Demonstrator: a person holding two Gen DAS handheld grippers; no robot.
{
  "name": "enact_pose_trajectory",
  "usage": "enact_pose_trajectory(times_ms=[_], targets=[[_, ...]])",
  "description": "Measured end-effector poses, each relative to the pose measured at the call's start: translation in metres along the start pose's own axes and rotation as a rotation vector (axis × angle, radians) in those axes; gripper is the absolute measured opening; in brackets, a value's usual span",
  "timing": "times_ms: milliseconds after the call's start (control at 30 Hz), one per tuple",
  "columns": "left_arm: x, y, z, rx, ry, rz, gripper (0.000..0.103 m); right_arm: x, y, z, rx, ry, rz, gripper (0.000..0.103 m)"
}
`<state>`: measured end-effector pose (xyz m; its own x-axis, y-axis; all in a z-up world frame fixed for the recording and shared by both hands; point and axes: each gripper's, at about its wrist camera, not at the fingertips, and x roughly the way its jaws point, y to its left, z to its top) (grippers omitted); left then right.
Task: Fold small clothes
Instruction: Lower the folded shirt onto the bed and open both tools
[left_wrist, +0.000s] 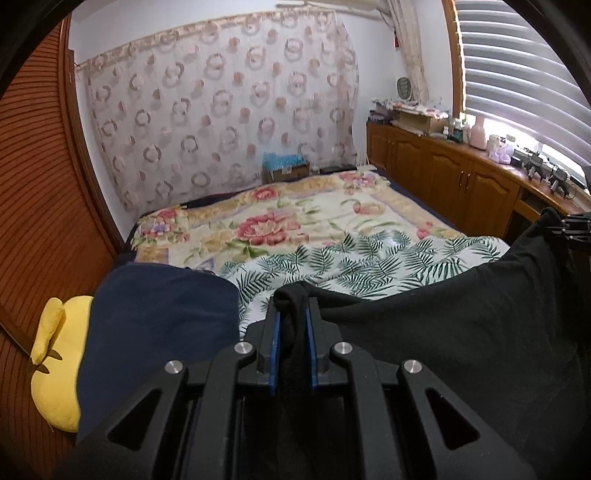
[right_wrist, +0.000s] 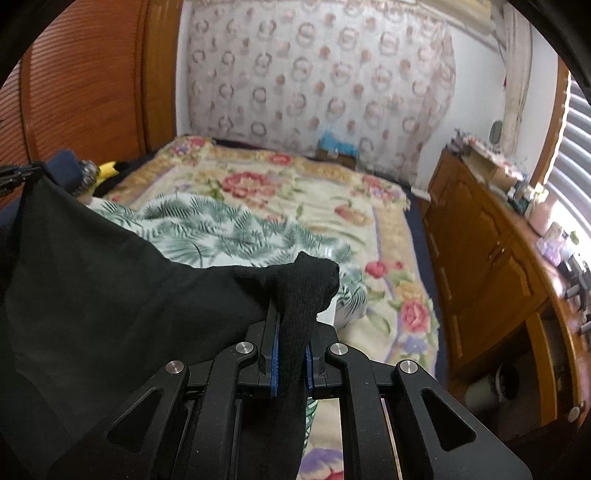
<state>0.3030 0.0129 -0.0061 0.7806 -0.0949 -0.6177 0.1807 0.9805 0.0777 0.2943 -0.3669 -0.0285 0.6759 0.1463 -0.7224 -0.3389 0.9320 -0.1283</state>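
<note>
Floral bed (left_wrist: 295, 206), both tongs (left_wrist: 291, 314) (right_wrist: 293, 317) pinching black garment (left_wrist: 443, 332) corners

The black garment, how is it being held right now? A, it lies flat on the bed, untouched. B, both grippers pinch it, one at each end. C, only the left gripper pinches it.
B: the left gripper and the right gripper are each shut on a bunched corner of the black garment, which spans between them.

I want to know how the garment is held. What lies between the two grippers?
The black garment spans between them: the left gripper pinches one corner and the right gripper the other, shown in both wrist views.
</note>
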Motion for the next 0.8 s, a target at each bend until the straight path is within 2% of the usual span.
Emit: enact_pose_trajectory(times_ms=[233, 367, 500, 567, 667, 800], targets=[[0.019, 0.001, 0.0, -0.004, 0.043, -0.003, 0.014, 0.023, -0.005, -0.001, 0.04, 0.044, 0.014, 0.009], [0.015, 0.002, 0.0, 0.004, 0.046, 0.011, 0.021, 0.02, -0.007, 0.002, 0.077, 0.056, 0.002, 0.018], [-0.008, 0.001, -0.005, -0.016, 0.035, -0.051, 0.037, -0.001, -0.007, 0.0, 0.101, 0.018, 0.001, 0.022], [-0.025, -0.002, -0.011, -0.016, 0.017, -0.071, 0.044, -0.016, -0.007, -0.003, 0.118, -0.007, 0.008, 0.03], [-0.047, -0.005, -0.021, -0.034, 0.006, -0.102, 0.062, -0.045, 0.0, -0.009, 0.14, -0.046, 0.012, 0.039], [-0.075, -0.012, -0.045, -0.043, 0.004, -0.121, 0.063, -0.08, 0.018, -0.028, 0.147, -0.073, 0.035, 0.041]])
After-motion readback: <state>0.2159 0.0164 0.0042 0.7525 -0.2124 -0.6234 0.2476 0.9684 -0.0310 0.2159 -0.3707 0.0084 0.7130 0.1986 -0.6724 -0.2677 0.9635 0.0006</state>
